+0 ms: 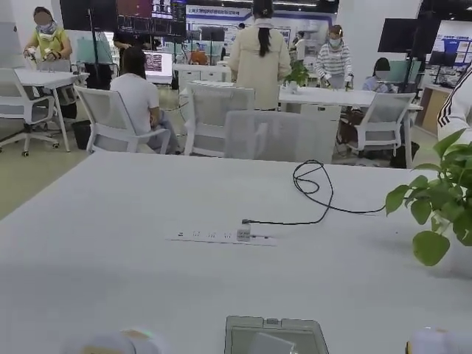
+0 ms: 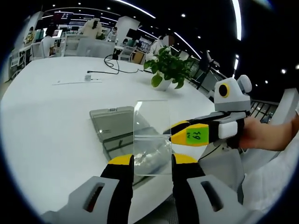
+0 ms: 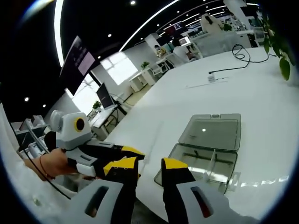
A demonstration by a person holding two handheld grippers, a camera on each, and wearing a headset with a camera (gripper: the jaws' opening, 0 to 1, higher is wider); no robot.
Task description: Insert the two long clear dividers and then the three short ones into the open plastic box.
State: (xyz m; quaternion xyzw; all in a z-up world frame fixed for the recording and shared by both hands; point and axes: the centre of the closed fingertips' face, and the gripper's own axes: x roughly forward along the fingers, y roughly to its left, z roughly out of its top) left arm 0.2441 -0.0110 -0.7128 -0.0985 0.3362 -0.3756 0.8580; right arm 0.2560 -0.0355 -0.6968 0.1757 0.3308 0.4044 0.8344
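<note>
Divider, clear, is clamped upright by the left tool at 6 o'clock, over the open box on a white tabletop. The right tool meets its edge from 3 o'clock; whether it grips, I cannot tell. Head view: office, people at 11 o'clock, plant at 3. Right gripper view: dividers stand inside the box.

Left gripper clamped; right gripper beside it (jaws slightly apart).

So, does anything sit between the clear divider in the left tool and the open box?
Nothing visible does. The divider hangs close above the box; the right tool meets its right edge from the side.
</note>
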